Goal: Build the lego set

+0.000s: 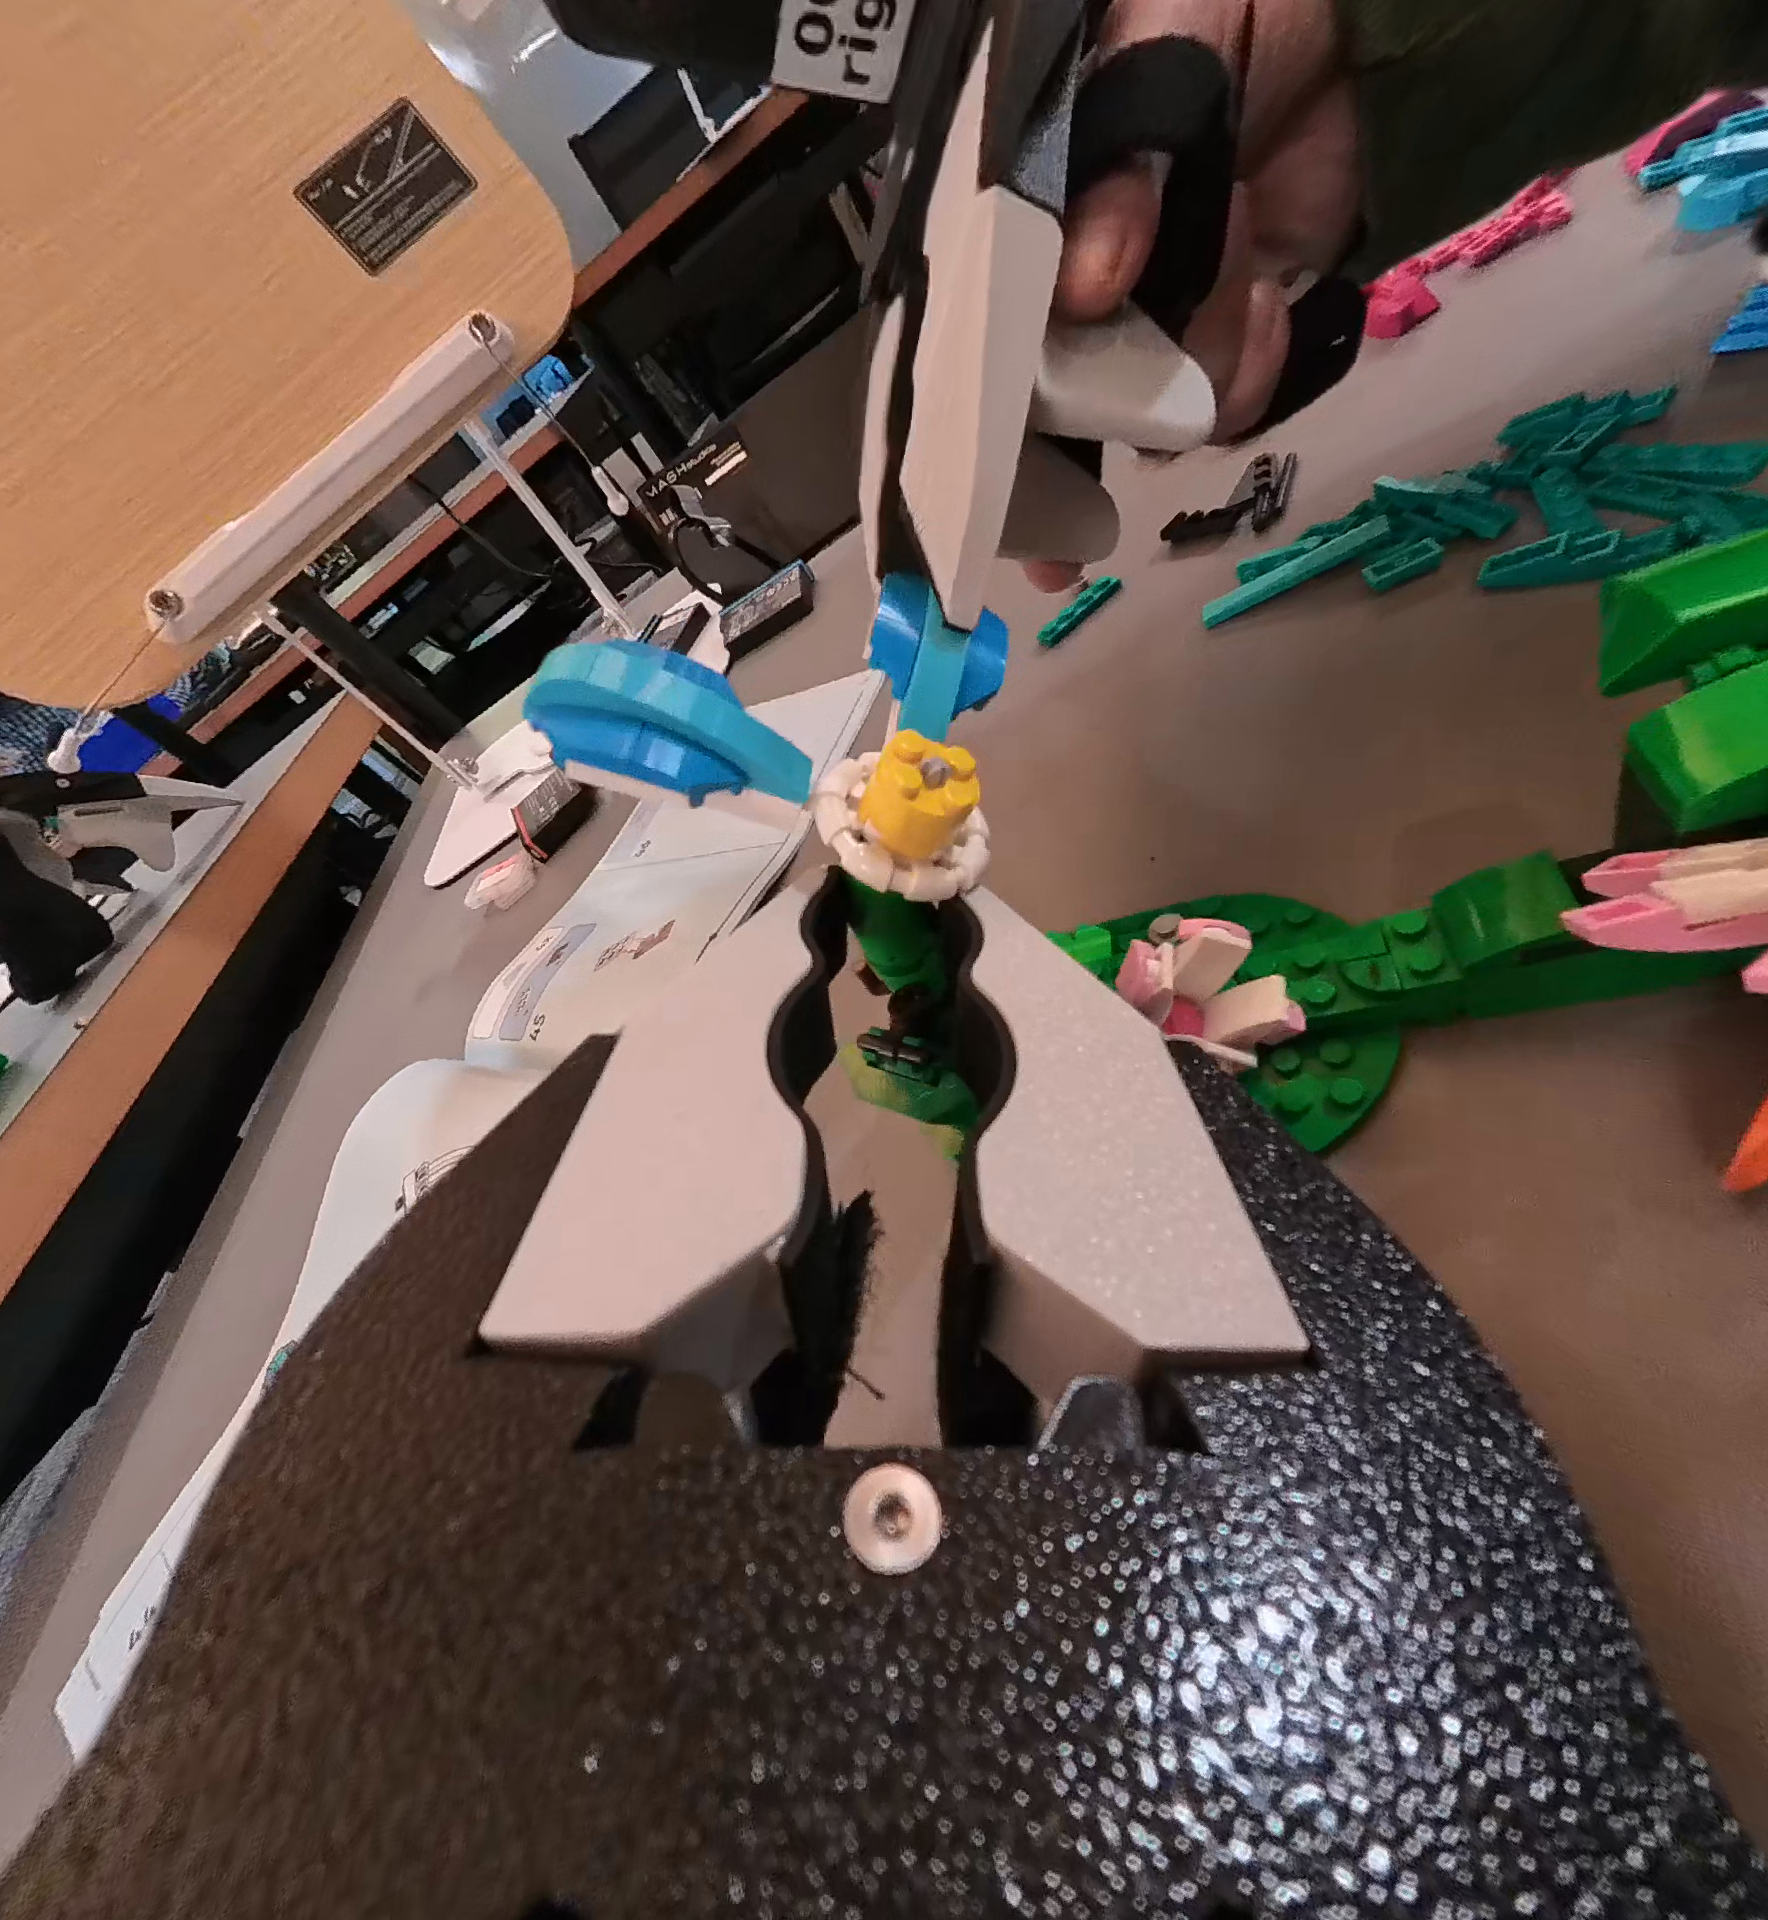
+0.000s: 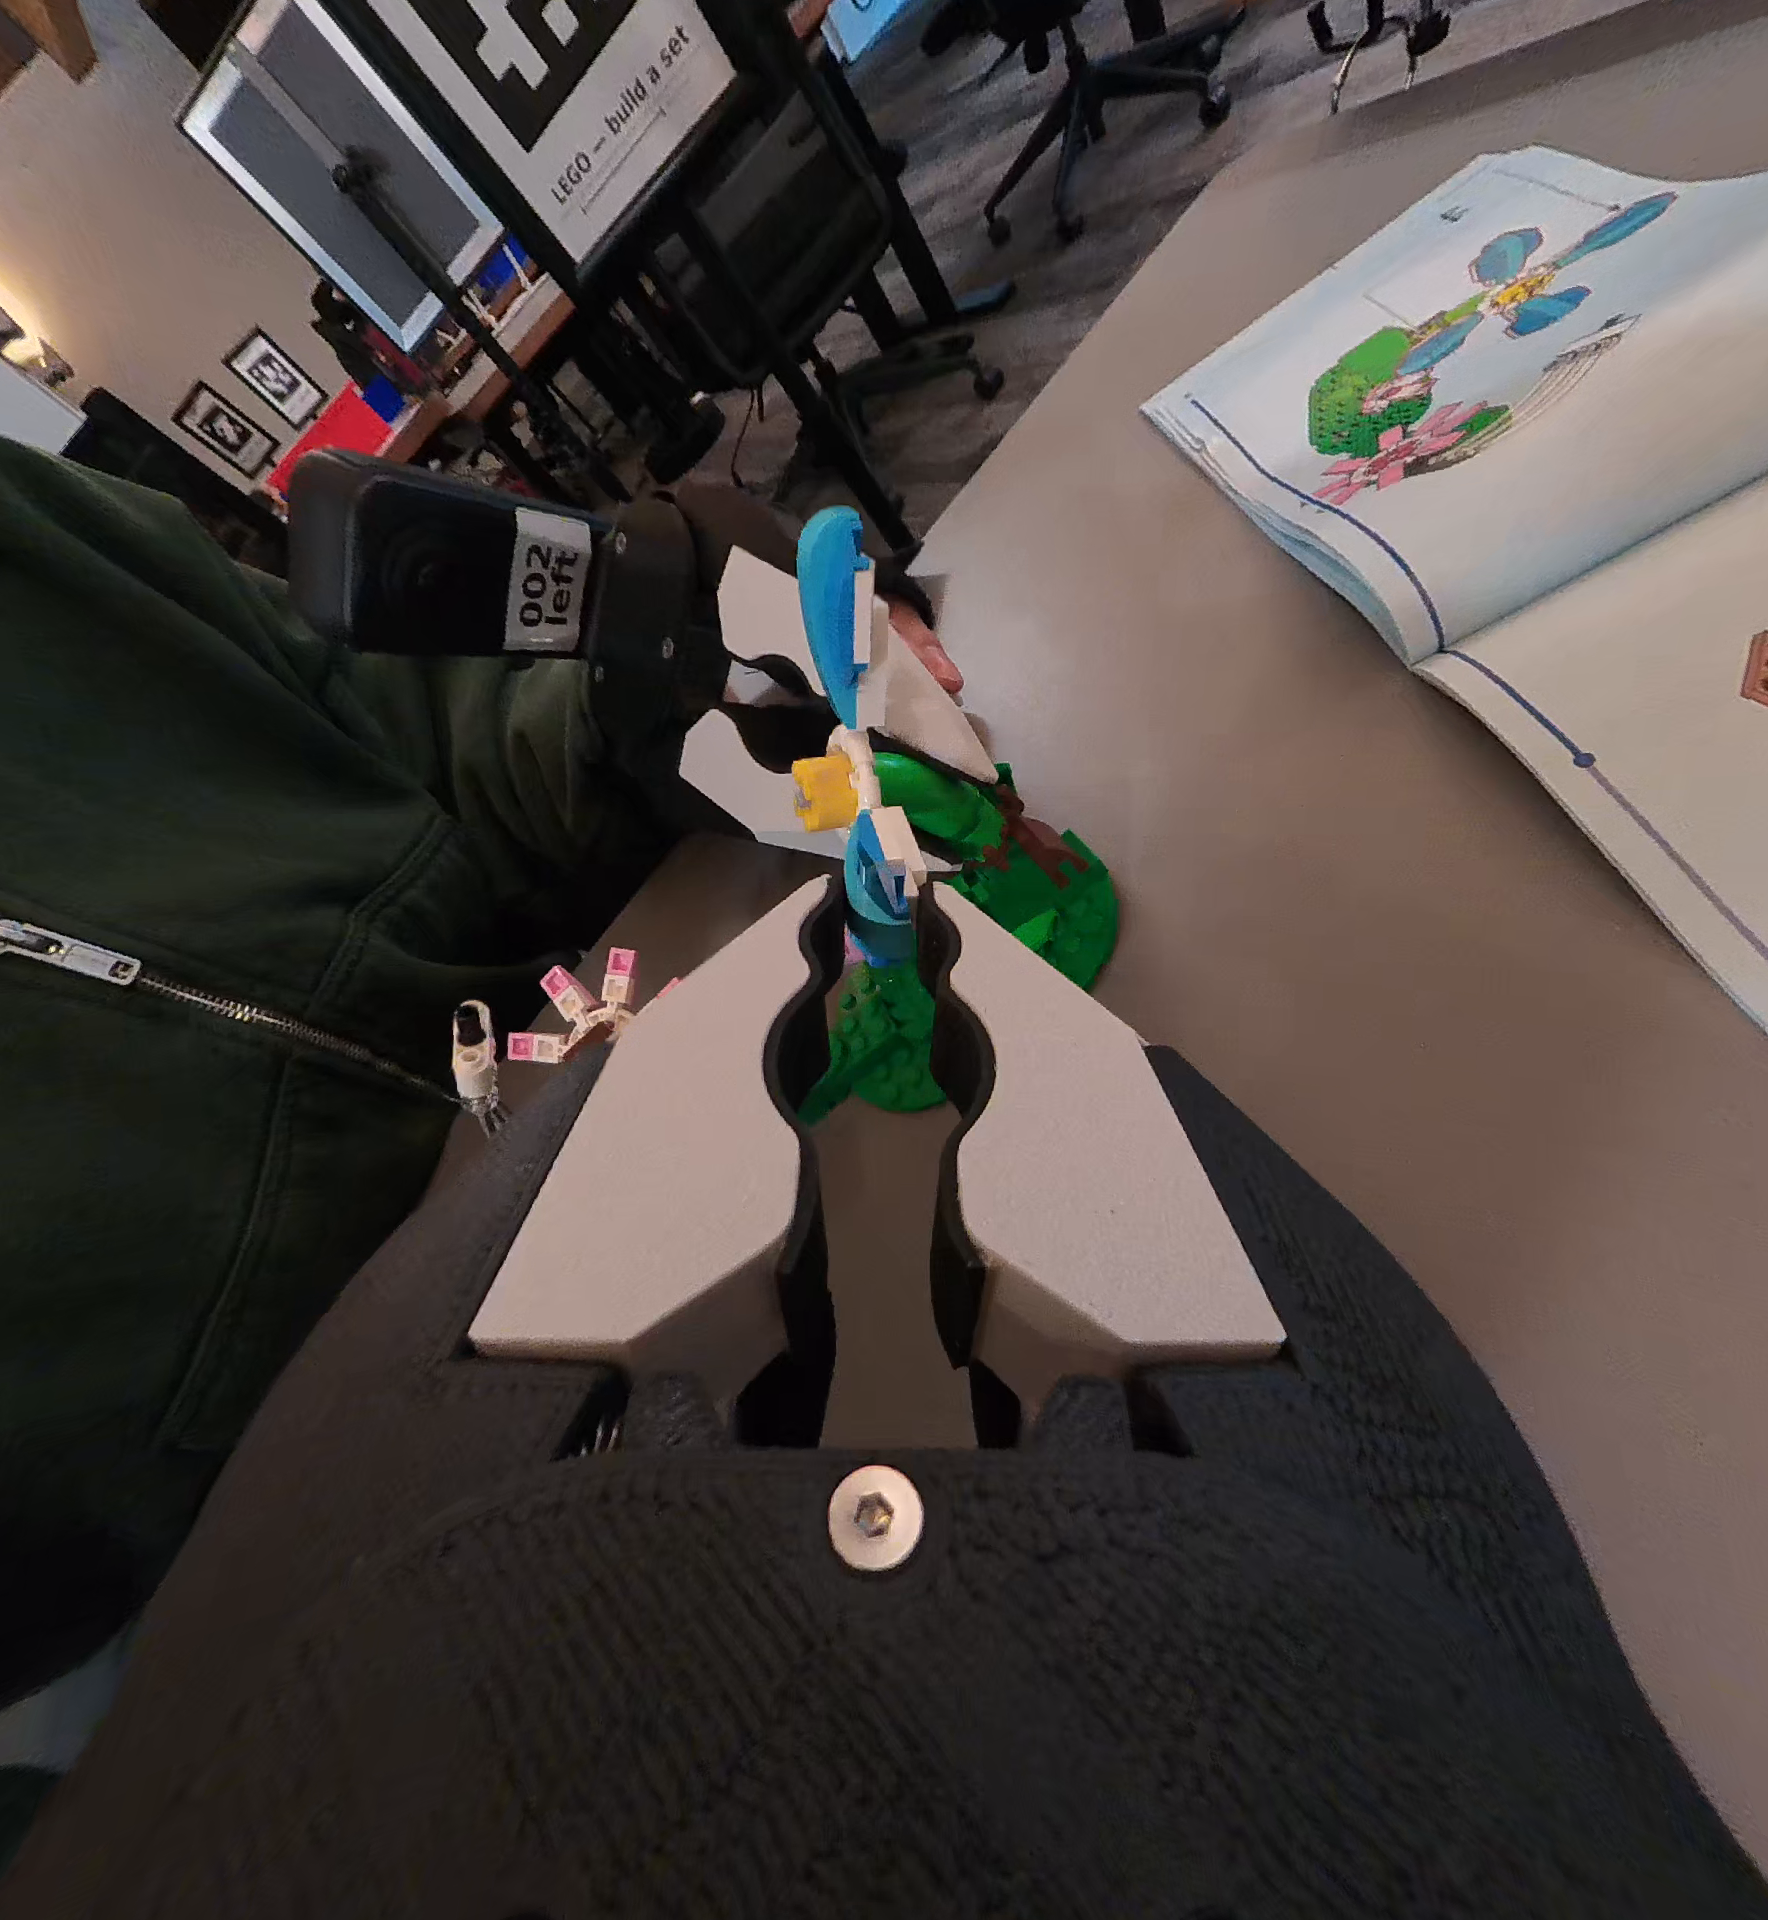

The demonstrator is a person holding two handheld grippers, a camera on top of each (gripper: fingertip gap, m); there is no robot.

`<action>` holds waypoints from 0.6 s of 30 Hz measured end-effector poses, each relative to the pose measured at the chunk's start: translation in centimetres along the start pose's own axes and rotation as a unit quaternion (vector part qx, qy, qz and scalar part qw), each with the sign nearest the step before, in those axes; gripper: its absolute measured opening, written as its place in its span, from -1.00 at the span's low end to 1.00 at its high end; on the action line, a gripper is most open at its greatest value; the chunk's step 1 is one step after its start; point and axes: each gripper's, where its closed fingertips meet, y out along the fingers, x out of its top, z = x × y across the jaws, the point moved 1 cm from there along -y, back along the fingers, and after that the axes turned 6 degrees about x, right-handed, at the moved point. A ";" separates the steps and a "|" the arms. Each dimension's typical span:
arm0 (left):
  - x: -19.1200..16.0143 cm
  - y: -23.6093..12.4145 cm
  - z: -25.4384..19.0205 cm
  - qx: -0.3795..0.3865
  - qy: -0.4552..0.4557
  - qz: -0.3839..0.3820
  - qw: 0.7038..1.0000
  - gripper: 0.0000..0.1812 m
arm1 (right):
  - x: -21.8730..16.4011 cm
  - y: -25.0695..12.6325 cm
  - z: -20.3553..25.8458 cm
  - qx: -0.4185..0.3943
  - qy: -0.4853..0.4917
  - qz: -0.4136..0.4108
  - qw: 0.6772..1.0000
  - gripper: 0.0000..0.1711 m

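A lego flower has a yellow centre [image 1: 916, 795], a white ring [image 1: 921, 878], one blue petal [image 1: 651, 722] fixed at its left and a green stem [image 1: 895, 945]. My left gripper [image 1: 890, 899] is shut on the stem and holds the flower up. My right gripper [image 1: 947, 613] comes in from above, shut on a second blue petal [image 1: 937, 655] that touches the ring's far side. In the right wrist view my right gripper [image 2: 880, 909] pinches this petal [image 2: 875, 883] just below the yellow centre [image 2: 820, 795]. The left gripper [image 2: 911, 738] holds the flower from behind.
A green base plate [image 1: 1327, 1049] with pink flowers [image 1: 1202, 987] lies right of the left gripper. Big green leaves [image 1: 1732, 686], teal pieces [image 1: 1534, 509] and pink pieces [image 1: 1462, 249] lie farther right. An open instruction booklet [image 2: 1534, 416] lies on the table. Small pink pieces [image 2: 579, 1008] lie near the person's jacket.
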 end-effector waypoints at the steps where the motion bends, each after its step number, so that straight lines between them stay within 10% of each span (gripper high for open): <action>1: 0.0 0.0 0.0 -0.001 -0.001 0.000 1.000 -0.84 | 0.0 0.0 0.0 0.000 0.001 -0.003 1.000 -0.86; 18: -1.0 -2.7 1.4 -0.005 -0.076 0.019 0.997 -0.63 | -0.3 -5.3 1.6 -0.167 -0.011 -0.037 0.985 -0.65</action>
